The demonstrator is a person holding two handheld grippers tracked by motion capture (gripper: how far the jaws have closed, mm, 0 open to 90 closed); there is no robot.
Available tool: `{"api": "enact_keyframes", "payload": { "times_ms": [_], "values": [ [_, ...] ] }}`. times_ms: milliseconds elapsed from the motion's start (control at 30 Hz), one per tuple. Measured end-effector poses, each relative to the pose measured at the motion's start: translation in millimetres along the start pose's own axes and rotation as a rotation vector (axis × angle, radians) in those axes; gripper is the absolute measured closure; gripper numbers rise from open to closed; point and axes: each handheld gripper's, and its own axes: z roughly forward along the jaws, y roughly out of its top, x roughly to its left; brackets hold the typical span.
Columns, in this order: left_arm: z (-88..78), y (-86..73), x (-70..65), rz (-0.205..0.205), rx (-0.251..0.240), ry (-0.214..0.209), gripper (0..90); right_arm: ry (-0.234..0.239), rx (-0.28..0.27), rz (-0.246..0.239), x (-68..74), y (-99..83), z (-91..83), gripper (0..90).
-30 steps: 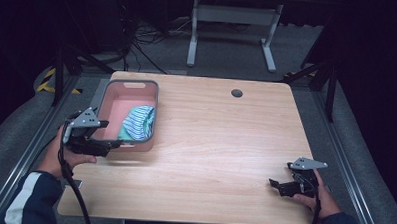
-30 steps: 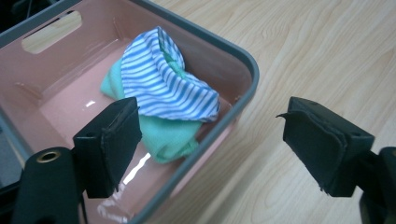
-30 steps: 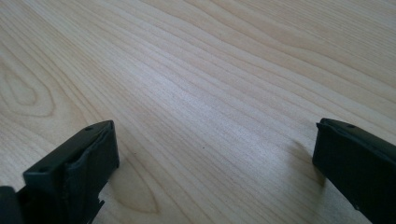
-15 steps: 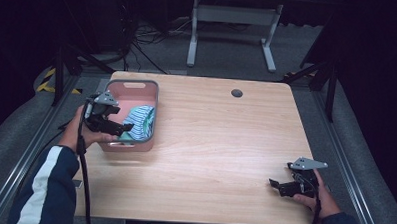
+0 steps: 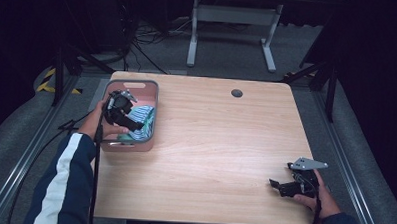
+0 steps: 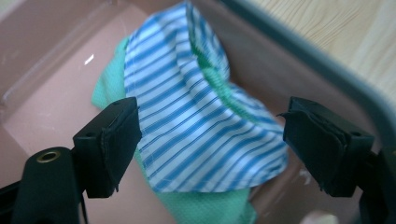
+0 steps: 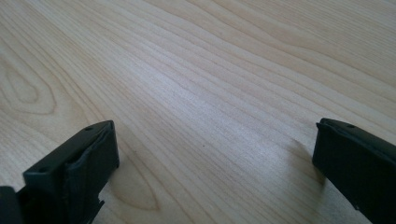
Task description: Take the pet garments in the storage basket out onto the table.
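Soft striped woven cloth in a glossy pink plastic bin; matt pale wood-grain tabletop.

The light wooden surface has a small dark round hole near its far edge. Beyond it, on the grey floor, stands a white metal stand on two splayed feet, with black cables trailing to its left. Yellow-and-black hazard tape lies at the far left.
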Motion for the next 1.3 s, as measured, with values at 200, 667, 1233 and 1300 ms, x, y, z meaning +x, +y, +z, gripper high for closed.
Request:
{"api": "enact_keyframes", "payload": {
  "times_ms": [200,667,1233,1300],
  "values": [
    [27.2,4.3,8.1,-0.032,0.108,-0.001,15.5,-0.004,0.001,-0.001,-0.1,-0.8,-0.7,0.7],
    [60.8,5.7,15.7,-0.091,0.250,-0.019,8.9,-0.004,0.001,-0.001,0.0,-0.8,-0.7,0.7],
    [54.0,11.6,16.6,-0.164,0.271,0.004,57.2,-0.004,0.001,0.000,-0.1,-0.8,-0.7,0.7],
    [52.3,11.0,16.4,-0.151,0.261,0.015,60.1,-0.004,0.001,0.000,-0.1,-0.8,-0.7,0.7]
  ]
}}
